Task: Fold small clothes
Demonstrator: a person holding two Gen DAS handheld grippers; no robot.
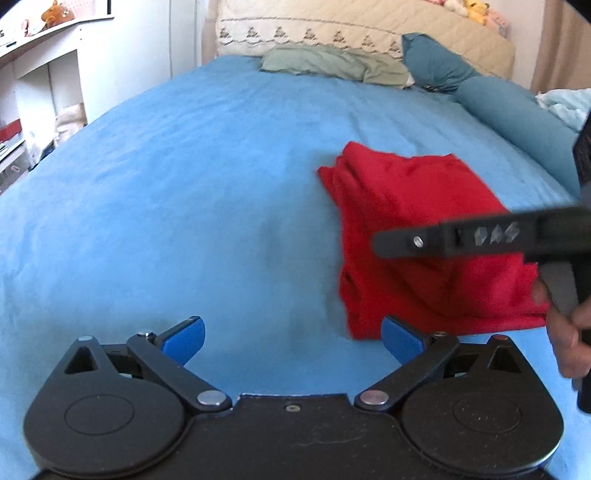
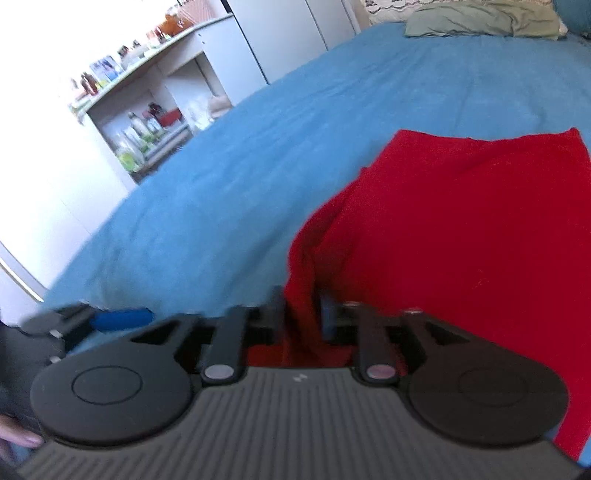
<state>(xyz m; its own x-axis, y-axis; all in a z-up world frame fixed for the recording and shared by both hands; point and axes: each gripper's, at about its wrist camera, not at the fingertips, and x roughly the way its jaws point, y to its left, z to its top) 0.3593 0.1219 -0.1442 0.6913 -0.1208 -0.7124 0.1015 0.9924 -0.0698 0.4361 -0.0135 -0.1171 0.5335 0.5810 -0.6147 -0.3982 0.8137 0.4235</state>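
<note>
A red garment (image 1: 417, 236) lies folded on the blue bedspread (image 1: 166, 206), right of centre in the left wrist view. My left gripper (image 1: 291, 339) is open and empty, hovering just left of the garment's near edge. My right gripper (image 2: 304, 314) is shut on the red garment (image 2: 461, 229), pinching a fold of its left near edge between the blue pads. The right gripper's body (image 1: 480, 236) also shows from the side in the left wrist view, over the garment. The left gripper's blue finger (image 2: 122, 319) shows at the lower left of the right wrist view.
A green pillow (image 1: 332, 64), teal pillows (image 1: 498, 107) and a cream quilted headboard (image 1: 369, 29) lie at the far end of the bed. White shelves (image 2: 147, 122) with bottles stand left of the bed.
</note>
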